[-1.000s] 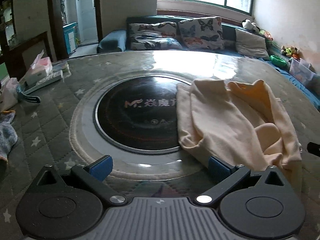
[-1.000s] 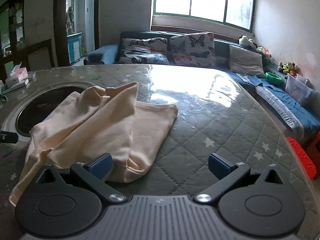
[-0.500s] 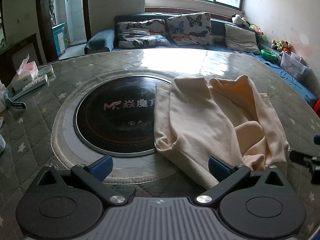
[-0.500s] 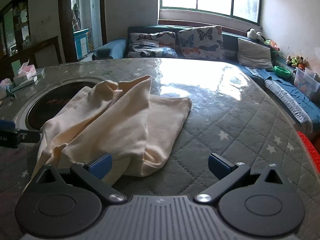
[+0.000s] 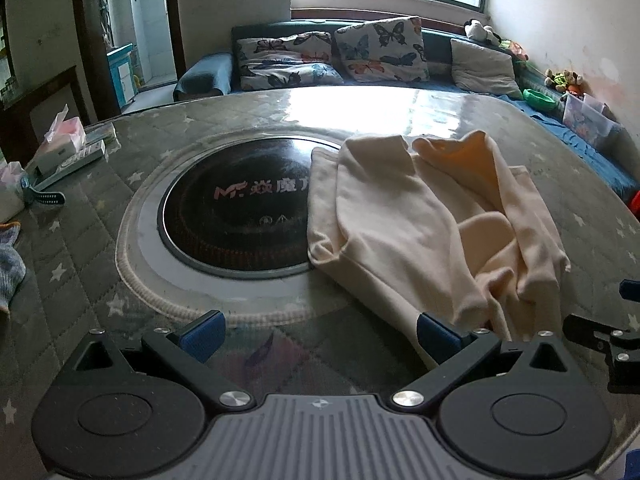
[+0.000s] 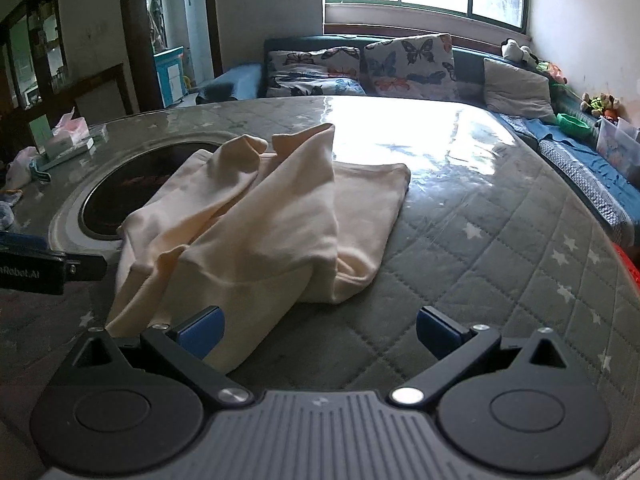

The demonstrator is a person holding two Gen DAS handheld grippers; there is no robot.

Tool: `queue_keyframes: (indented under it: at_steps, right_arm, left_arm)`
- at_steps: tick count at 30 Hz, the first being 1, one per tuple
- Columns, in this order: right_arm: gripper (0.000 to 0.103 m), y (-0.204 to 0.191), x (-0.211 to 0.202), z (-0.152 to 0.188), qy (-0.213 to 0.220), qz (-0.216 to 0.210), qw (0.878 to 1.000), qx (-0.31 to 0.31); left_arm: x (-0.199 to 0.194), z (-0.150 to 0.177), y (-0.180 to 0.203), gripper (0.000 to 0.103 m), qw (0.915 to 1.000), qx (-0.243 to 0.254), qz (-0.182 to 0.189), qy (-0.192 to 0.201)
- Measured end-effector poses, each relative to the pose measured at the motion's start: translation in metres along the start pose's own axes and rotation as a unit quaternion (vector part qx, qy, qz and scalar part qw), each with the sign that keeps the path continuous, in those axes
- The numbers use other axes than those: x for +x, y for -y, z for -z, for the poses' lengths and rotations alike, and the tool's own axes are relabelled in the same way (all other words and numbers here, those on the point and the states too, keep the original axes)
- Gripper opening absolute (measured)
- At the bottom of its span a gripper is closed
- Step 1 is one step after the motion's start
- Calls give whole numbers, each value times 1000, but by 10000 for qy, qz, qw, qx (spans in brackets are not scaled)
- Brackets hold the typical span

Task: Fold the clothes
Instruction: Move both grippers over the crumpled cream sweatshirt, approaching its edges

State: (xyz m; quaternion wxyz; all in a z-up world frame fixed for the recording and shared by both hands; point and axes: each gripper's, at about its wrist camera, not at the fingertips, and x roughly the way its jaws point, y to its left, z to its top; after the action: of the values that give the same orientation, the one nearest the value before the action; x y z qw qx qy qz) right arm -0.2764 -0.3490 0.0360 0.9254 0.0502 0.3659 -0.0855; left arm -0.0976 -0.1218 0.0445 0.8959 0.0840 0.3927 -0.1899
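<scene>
Left wrist view looks over a round tabletop [image 5: 400, 104] covered in a grey quilted, star-printed cloth under a glossy clear sheet. A cream garment [image 5: 424, 224] lies crumpled on the right half of it, its left edge overlapping the rim of a black round cooktop [image 5: 236, 220] set into the middle of the tabletop. The left gripper [image 5: 320, 330] sits low at the near edge with its jaws spread wide and nothing between them; its right blue pad [image 5: 434, 334] lies just beside the garment's near hem, the left pad over bare cloth. At the right border, part of the right gripper [image 5: 612, 344] shows, near the garment's near right corner.

From the right wrist view, the garment [image 6: 256, 232] is bunched into loose folds, with two cuffed ends pointing toward the far side and a flatter panel spreading to the right. The right gripper [image 6: 320, 330] also has its jaws released and wide apart; its left blue pad [image 6: 202, 334] overlaps the garment's near hem, though whether it touches cannot be told, and its right pad is over bare quilting. The left gripper [image 6: 40, 268] pokes in from the left border, beside the garment.

A tissue box [image 5: 66, 136] stands at the far left edge of the tabletop, and a sofa with butterfly cushions [image 5: 380, 50] runs beneath the window.
</scene>
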Motion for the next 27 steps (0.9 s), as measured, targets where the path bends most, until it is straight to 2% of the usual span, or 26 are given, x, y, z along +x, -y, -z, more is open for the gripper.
queue_keyframes:
  at_steps: [11, 27]
  right_arm:
    - [103, -7, -11, 14, 4, -16, 9999, 124]
    - [103, -13, -19, 15, 77, -25, 9999, 100]
  left_arm:
    - [-12, 14, 3, 103, 9999, 121, -40, 16]
    - [-19, 22, 10, 103, 9997, 241, -7, 2]
